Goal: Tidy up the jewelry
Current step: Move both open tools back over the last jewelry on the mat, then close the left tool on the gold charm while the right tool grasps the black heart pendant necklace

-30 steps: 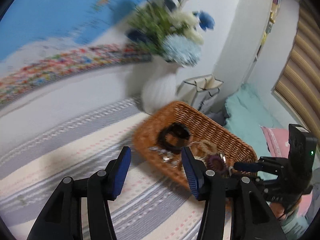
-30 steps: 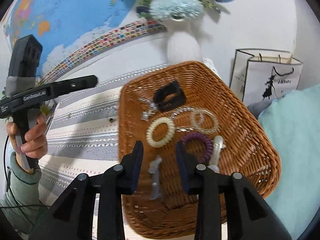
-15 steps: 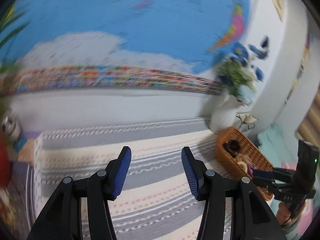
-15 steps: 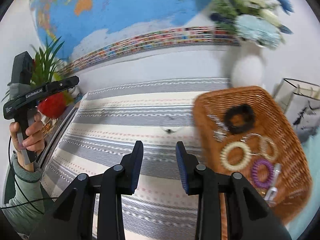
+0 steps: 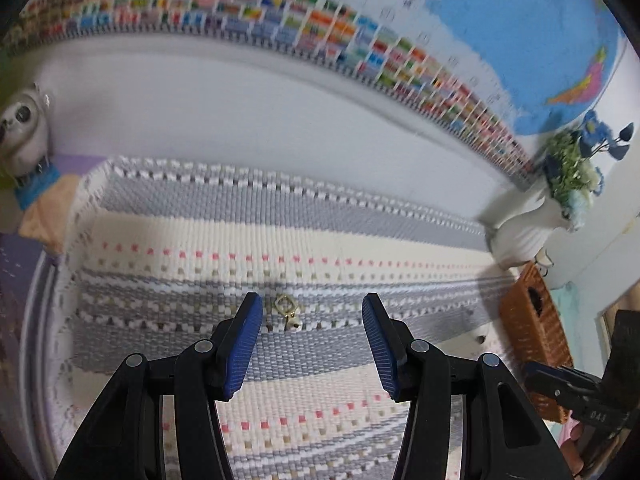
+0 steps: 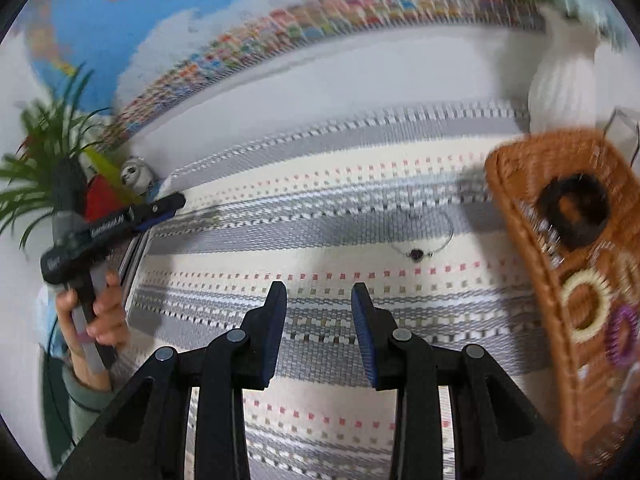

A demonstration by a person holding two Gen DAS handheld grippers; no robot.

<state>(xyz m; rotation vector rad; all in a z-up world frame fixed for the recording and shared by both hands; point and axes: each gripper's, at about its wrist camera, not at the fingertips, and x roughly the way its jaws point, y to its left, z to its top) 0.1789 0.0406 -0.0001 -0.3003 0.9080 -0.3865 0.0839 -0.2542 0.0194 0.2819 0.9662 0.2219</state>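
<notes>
Left wrist view — left gripper (image 5: 312, 316) fingers wide, gold charm (image 5: 287, 313) between; right gripper (image 6: 319, 312) fingers wide

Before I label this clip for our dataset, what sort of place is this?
Probably a bedroom or other room of a home, not a workshop. A world map with rows of flags covers the wall, a white vase of flowers stands on a striped woven cloth, and a wicker basket holds hair ties.

Left gripper (image 5: 312, 320) and right gripper (image 6: 319, 300), both agape, empty, angled downward
</notes>
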